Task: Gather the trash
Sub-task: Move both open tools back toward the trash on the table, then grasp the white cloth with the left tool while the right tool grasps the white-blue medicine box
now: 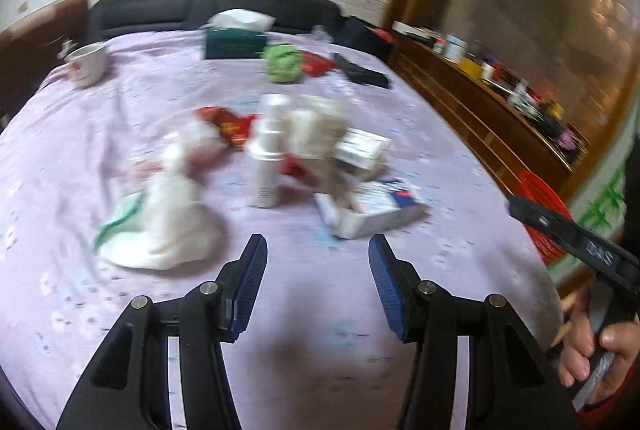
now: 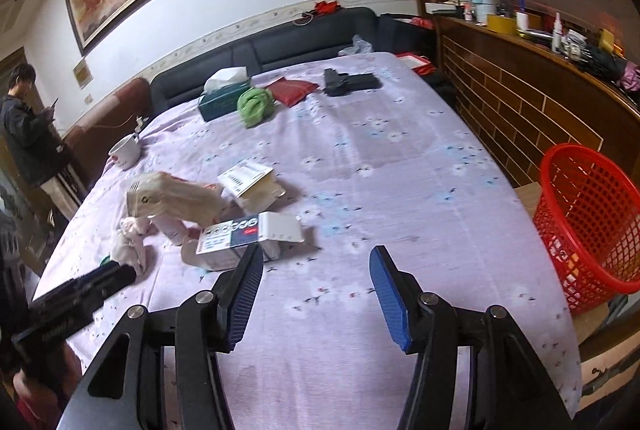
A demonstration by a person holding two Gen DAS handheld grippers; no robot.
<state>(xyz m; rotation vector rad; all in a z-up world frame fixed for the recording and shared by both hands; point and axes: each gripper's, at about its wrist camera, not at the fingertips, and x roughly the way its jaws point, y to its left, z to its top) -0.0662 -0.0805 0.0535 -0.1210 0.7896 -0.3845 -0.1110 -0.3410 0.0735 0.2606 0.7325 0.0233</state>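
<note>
A heap of trash lies on the lilac flowered cloth: a blue-and-white carton, a beige paper bag, a second open carton and crumpled tissue. The blurred left wrist view shows the same heap with a white bottle, a red wrapper and a white crumpled bag. My left gripper is open just short of the heap, holding nothing. My right gripper is open too, its left fingertip beside the blue-and-white carton. A red mesh basket stands off the right edge.
Farther back lie a green cloth, a tissue box, a red pouch, a black item and a white cup. A dark sofa is behind, a wooden cabinet on the right, a standing person at far left.
</note>
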